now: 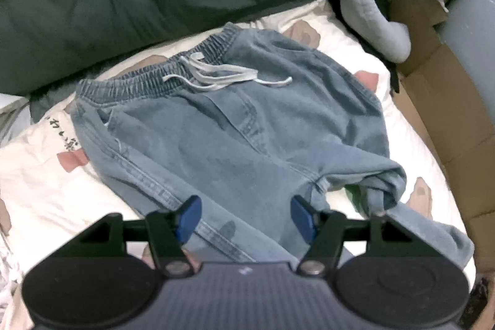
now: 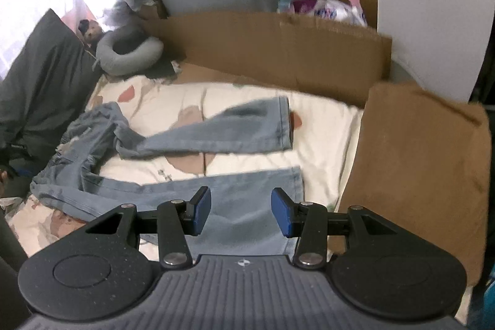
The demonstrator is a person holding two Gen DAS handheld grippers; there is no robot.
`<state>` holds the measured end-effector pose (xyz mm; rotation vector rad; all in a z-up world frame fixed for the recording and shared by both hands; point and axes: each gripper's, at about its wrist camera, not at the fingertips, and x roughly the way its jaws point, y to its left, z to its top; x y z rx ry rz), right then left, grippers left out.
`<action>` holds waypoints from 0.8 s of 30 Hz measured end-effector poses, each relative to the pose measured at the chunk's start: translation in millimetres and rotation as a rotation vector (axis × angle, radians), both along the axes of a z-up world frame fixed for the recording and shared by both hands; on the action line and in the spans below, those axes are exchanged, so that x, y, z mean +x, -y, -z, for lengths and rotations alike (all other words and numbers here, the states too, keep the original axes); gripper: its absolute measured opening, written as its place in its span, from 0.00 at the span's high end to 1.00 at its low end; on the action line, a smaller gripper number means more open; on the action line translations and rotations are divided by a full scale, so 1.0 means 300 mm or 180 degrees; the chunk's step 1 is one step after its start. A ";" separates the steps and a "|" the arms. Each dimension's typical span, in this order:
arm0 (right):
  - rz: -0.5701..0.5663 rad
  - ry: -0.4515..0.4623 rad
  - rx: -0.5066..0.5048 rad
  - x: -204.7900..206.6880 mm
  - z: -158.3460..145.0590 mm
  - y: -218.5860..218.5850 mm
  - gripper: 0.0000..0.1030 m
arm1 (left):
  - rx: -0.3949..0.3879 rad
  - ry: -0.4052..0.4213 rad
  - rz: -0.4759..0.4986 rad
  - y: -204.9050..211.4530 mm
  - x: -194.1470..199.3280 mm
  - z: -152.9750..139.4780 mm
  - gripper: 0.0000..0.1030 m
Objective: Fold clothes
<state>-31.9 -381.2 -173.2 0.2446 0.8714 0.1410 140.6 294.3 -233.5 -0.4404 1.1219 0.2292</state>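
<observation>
Left gripper (image 1: 246,217): we tilt down over the thigh, jaws apart, empty.
Right gripper (image 2: 241,212): above a leg hem, jaws apart.
Jeans (image 1: 235,126): spread unfolded on our patterned bedsheet (image 1: 40,184).

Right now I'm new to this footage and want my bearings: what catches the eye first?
Pale blue jeans sprawl across a cream bedsheet, white drawstring loose at the waistband, legs apart with their hems toward a brown pillow. Both the left gripper and right gripper are open above the denim. Cardboard lines the far edge.
</observation>
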 end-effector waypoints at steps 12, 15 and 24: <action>0.0872 -0.0663 0.0443 -0.022 0.422 0.040 0.51 | 0.0012 -0.0196 0.0031 0.014 0.041 0.126 0.36; 0.1210 -0.0760 0.0648 -0.047 0.482 0.089 0.51 | -0.0011 -0.0269 0.0007 0.017 0.048 0.162 0.36; 0.1787 -0.0969 0.0999 -0.046 0.600 0.160 0.48 | -0.0014 -0.0427 -0.0046 0.010 0.051 0.250 0.36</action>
